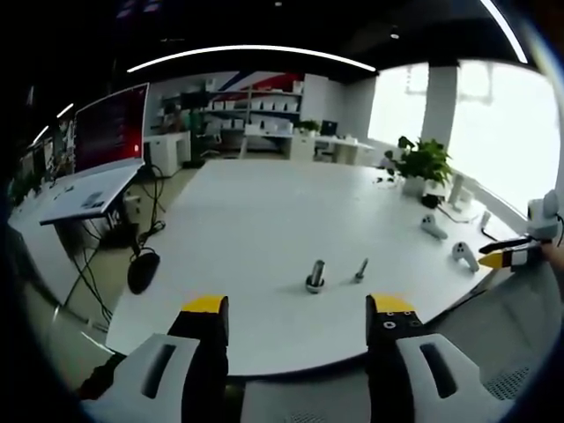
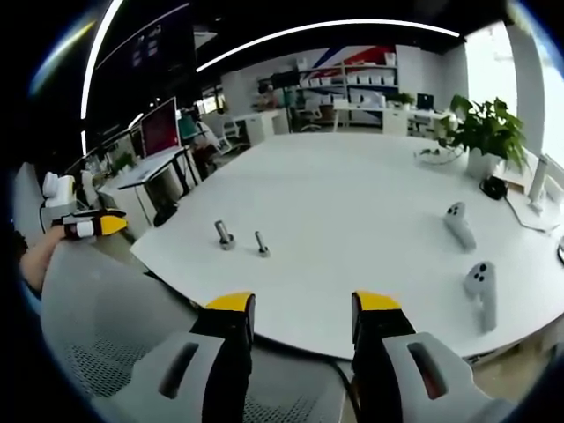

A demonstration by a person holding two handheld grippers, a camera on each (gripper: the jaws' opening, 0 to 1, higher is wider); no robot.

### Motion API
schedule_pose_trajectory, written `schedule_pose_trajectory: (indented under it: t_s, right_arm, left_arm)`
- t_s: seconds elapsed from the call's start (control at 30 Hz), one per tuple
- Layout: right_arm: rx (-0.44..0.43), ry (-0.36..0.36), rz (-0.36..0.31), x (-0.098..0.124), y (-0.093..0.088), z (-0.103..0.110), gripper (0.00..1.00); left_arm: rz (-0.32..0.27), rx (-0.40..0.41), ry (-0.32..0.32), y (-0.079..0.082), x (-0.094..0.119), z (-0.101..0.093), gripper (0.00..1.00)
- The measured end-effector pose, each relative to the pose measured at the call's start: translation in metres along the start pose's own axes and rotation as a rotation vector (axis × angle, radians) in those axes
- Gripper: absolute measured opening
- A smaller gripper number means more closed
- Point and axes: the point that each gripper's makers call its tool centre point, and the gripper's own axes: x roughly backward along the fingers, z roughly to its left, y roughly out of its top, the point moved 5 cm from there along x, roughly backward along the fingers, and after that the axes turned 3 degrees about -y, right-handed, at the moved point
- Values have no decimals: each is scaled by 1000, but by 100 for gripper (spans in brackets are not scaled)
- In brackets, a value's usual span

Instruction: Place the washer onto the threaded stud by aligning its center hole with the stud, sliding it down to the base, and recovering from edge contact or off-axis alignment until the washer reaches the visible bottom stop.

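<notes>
Over the near edge of the big white table [image 1: 264,229], the left gripper [image 1: 300,313] and the right gripper [image 2: 302,310] both hover with jaws spread wide, holding and touching nothing. The threaded stud [image 1: 315,275] stands upright near that edge, a smaller bolt [image 1: 361,270] just beside it to the right; I cannot tell where the washer is.

Legible text, labels, numbers: none you can read. The monitor [image 1: 110,128] beyond the desk's [image 1: 264,229] far left corner shows lines of writing, too small and blurred to make out.
</notes>
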Motion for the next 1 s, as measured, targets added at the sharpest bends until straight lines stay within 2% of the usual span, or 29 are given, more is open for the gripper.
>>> schedule_pose_trajectory:
  t_s: [1.0]
  right_arm:
    - [2, -14, -16, 0, 1, -1, 49]
  left_arm:
    - [-1, 3, 5, 0, 0, 1, 61]
